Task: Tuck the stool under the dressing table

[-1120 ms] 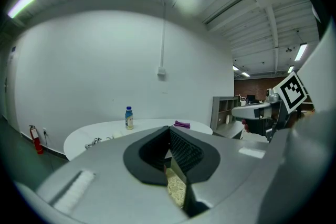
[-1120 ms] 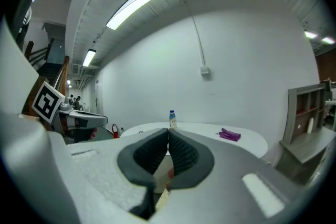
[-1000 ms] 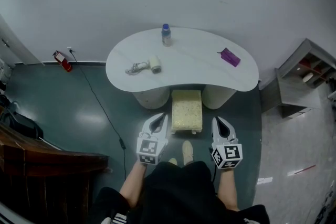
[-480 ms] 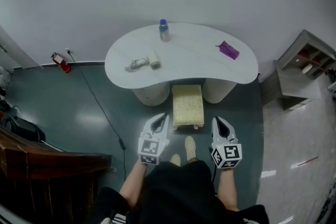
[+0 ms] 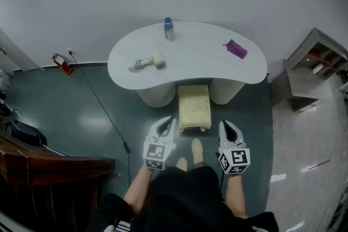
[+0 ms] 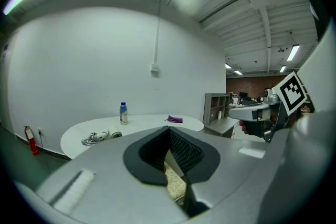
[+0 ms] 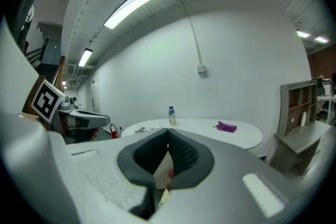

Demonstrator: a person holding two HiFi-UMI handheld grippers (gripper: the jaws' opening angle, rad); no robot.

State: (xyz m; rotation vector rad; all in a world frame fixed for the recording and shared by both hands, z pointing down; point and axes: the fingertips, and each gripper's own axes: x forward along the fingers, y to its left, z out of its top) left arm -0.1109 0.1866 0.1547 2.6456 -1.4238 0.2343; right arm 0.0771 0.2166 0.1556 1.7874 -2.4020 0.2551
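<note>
The stool stands just ahead of both claws and between them, its far end under the table. The left gripper is just left of the stool's near end, and the right gripper is a little off to its right. Both have their jaws closed together on nothing. A bottle stands on the table beyond.

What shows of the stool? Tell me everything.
The stool is a rectangular one with a pale yellow, speckled padded top and short pale legs. It stands upright on the dark floor, its far end at the edge of the white dressing table, between the two rounded pedestals. Nothing else touches it.
</note>
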